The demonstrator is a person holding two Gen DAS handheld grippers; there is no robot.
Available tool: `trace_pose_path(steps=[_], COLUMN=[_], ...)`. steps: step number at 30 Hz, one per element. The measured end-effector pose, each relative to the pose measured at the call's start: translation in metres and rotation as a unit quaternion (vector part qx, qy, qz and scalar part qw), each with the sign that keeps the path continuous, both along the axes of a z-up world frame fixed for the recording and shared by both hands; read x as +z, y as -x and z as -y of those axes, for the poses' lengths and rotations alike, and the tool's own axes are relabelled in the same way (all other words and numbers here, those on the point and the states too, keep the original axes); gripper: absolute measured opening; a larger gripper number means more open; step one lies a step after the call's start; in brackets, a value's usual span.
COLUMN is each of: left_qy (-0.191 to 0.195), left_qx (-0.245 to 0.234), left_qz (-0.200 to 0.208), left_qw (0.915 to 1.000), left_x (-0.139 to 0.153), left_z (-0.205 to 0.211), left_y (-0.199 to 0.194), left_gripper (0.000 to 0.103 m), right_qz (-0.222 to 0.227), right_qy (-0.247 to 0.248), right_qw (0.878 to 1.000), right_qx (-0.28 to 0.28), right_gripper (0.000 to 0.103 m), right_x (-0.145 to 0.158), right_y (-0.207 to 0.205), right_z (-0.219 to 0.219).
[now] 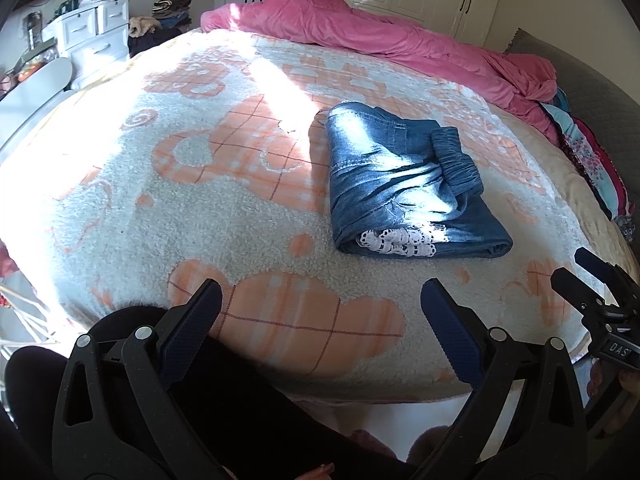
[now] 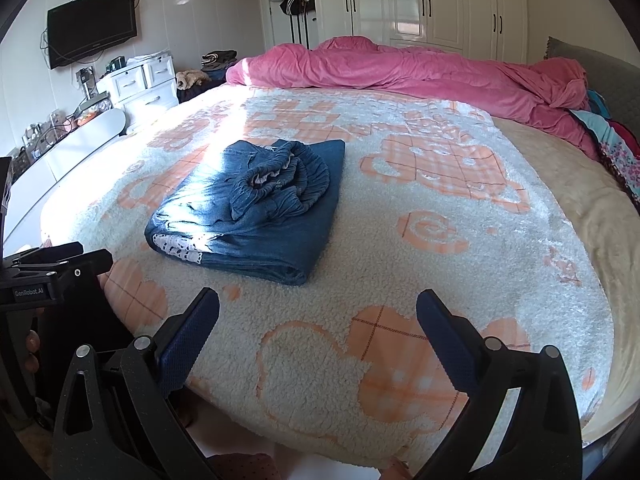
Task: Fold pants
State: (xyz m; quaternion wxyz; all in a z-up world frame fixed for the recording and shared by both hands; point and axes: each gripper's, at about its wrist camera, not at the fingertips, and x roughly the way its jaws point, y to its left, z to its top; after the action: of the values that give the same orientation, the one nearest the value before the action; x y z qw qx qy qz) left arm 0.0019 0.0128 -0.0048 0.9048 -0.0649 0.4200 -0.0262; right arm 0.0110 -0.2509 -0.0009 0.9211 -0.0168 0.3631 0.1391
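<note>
Blue denim pants (image 1: 404,184) lie folded into a compact bundle on the fleecy white-and-orange blanket (image 1: 240,208), their elastic waistband bunched on top and white lace trim showing at the near edge. In the right wrist view the pants (image 2: 256,208) sit left of centre. My left gripper (image 1: 320,300) hangs open over the bed's near edge, short of the pants and holding nothing. My right gripper (image 2: 318,308) is open too, empty, and also apart from the pants. At the right edge of the left wrist view the right gripper (image 1: 576,268) shows.
A crumpled pink duvet (image 2: 400,68) lies along the far side of the bed. Patterned bedding (image 2: 616,148) is piled at the right. White drawers (image 2: 140,84) and a wall TV (image 2: 92,26) stand to the left, wardrobes (image 2: 432,0) behind. A person's dark-clothed leg (image 1: 248,420) is below.
</note>
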Motion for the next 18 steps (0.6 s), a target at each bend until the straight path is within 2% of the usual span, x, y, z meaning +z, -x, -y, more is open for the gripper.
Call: trace_pose_path(steps=[18], left_qy=[0.004], left_qx=[-0.003], left_qz=[-0.004], left_qw=[1.0], left_x=[-0.001], left_z=[-0.0033], left_y=[-0.0018], left_gripper=[0.093], right_qz=[-0.008], right_qy=[0.003], right_qw=[1.0], right_qx=[-0.012], right_gripper=[0.099], right_x=[-0.0044], right_y=[-0.0059], right_z=[0.0026])
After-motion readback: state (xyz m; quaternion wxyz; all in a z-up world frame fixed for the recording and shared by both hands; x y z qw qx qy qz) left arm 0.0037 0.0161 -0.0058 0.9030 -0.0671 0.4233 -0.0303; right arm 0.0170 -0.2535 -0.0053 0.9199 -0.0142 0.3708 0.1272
